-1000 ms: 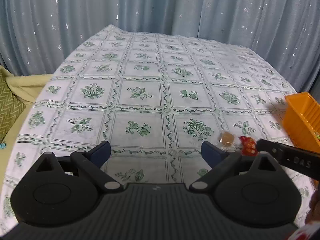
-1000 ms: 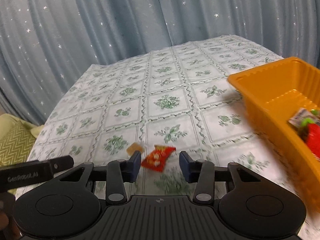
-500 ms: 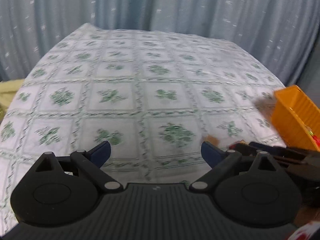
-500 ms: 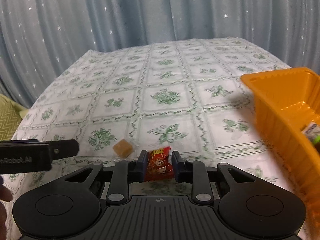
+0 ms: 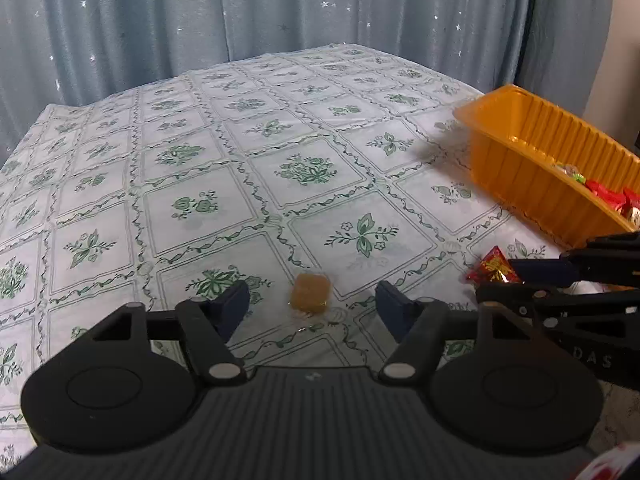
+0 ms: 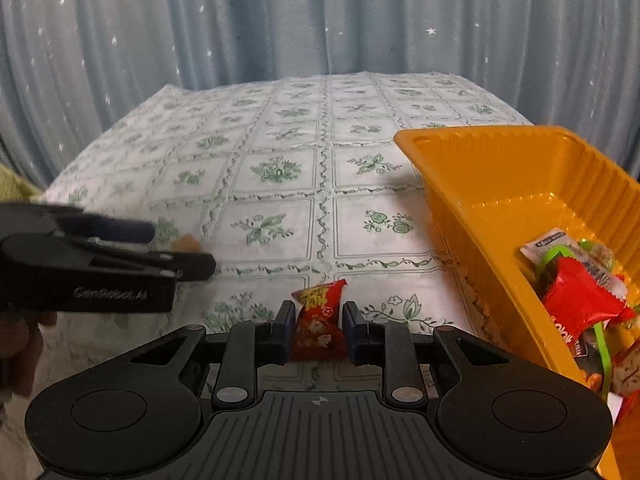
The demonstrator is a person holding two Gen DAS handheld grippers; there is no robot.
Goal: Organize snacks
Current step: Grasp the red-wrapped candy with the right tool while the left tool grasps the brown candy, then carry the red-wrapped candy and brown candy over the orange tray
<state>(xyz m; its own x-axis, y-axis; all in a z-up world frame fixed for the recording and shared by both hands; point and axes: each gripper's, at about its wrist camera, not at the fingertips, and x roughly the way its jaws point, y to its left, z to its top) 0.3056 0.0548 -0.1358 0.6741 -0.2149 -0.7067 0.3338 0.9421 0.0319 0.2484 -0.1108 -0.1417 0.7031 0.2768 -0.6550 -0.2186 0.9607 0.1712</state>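
A small brown candy (image 5: 310, 290) lies on the floral tablecloth (image 5: 200, 152). My left gripper (image 5: 313, 305) straddles it with the jaws closing; gaps still show between both pads and the candy. From the right wrist view, the left gripper (image 6: 180, 246) reaches in from the left over the candy (image 6: 186, 243). My right gripper (image 6: 317, 314) is shut on a red snack packet (image 6: 320, 320), low over the cloth just left of the orange tray (image 6: 480, 136). In the left wrist view, the right gripper (image 5: 518, 276) holds the packet (image 5: 494, 268) by the tray (image 5: 520, 160).
The orange tray sits at the table's right side and holds several wrapped snacks (image 6: 580, 300). Blue starred curtains (image 5: 280, 8) hang close behind the table. A hand (image 6: 16, 352) carries the left gripper. A green cushion (image 6: 16, 184) lies past the left edge.
My left gripper swung right and down until it straddles the brown candy, and its jaws narrowed. My right gripper closed on the red packet, which now stands upright between the pads.
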